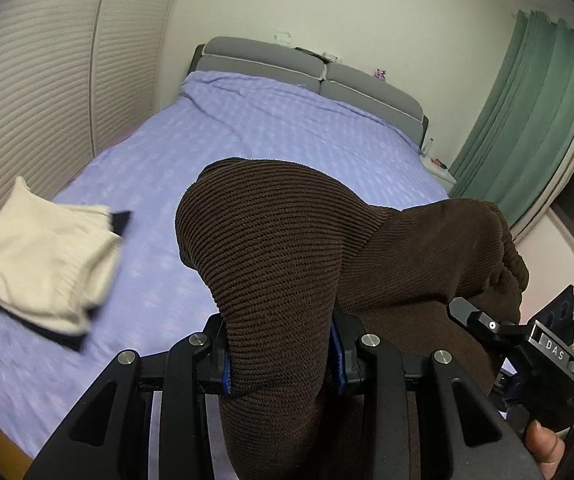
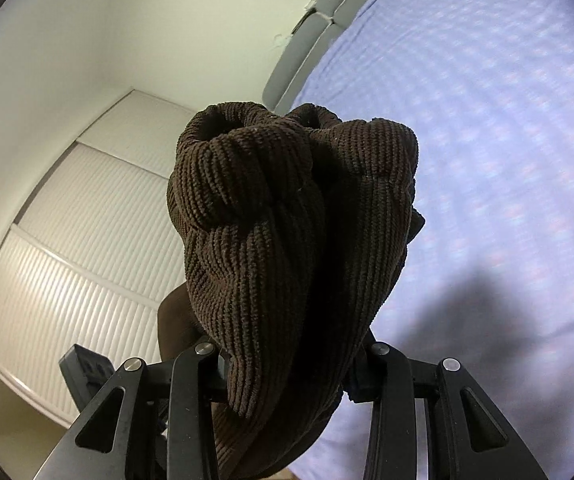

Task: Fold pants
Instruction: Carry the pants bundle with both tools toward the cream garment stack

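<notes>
Here we hold the brown pants up over the bed.
Both the left gripper and right gripper have jaws clamped on bunched corduroy; the cloth stretches from frame centre toward lower right, its long axis unclear.

Your left wrist camera looks along the lilac-sheeted bed toward its grey padded headboard; your right one tilts sideways, close behind bunched brown ribbed pants, sharing both
</notes>
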Tool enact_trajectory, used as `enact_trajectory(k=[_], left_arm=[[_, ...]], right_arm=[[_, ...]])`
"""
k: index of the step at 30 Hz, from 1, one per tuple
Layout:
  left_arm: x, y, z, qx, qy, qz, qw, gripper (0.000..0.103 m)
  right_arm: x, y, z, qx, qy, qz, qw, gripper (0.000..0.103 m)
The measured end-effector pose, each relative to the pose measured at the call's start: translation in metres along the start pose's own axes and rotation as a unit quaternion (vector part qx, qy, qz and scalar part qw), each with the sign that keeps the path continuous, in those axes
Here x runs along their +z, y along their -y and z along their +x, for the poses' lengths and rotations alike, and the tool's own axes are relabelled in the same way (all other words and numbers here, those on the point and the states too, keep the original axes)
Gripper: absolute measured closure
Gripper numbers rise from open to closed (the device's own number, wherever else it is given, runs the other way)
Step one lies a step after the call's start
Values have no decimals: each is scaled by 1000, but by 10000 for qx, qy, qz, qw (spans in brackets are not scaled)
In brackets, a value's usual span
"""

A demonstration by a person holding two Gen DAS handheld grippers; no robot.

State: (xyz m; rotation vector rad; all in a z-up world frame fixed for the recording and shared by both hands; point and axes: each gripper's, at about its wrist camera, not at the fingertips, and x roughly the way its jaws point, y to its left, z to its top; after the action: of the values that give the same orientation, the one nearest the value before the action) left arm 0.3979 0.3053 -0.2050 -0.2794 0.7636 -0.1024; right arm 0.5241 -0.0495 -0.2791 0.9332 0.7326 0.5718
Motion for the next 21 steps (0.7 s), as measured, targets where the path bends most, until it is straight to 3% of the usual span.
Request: enact_trajectory(k=[5,10,14,18,21], left_arm=[[64,-128,-29,128,-80,338,9993,68],[120,-240,-40,237,-57,757,9968,67],[136,-305,-26,223,-97,919,9955,67],[134,-358,7,165,-192,906,9956,66],[130,-396,35,24,-286,675,9973,66]], right_arm=[[-59,-79,118,76,184,327,9993,65],[-92,-132,229,356,409,742,9958,65],[-125,-155,312,479,473,994,9928,65],[-185,-152,344,438,470,1186,9909,65],[-196,-146,373,286,435,1167,9918,65]])
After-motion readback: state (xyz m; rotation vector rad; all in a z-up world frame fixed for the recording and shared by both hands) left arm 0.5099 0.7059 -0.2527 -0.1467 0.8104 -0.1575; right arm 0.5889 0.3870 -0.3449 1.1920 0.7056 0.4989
